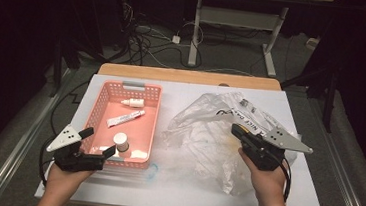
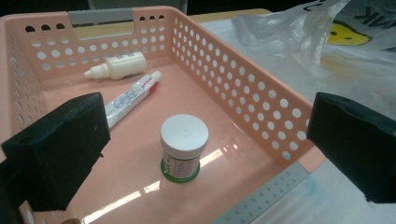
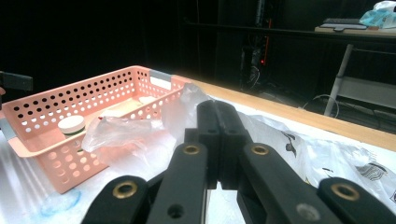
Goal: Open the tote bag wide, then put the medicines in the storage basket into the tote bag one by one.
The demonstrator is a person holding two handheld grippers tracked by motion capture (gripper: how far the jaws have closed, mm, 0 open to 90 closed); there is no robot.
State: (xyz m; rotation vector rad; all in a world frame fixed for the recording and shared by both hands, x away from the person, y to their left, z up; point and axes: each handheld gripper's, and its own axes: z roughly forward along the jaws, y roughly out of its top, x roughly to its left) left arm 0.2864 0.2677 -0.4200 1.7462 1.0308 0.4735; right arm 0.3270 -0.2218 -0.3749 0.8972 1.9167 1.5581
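A pink perforated basket [image 1: 101, 107] stands on the left of the white table. It holds a white-lidded jar [image 1: 120, 140], a white tube [image 1: 125, 119] and a small white dropper bottle [image 1: 133, 102]. My left gripper [image 1: 100, 142] is open at the basket's near end, one jaw on each side of its near right corner. In the left gripper view the jar [image 2: 183, 144] stands upright between the jaws, touched by neither. My right gripper [image 1: 236, 130] is shut on a fold of the crumpled clear plastic bag [image 1: 203, 135], which has black print and a yellow smiley [image 2: 343, 35].
A faint blue smear [image 1: 152, 169] marks the table just right of the basket's near corner. Bare white tabletop [image 1: 188, 194] runs along the near edge between the person's two hands. Beyond the wooden far edge [image 1: 188, 76] are cables and desk legs on a dark floor.
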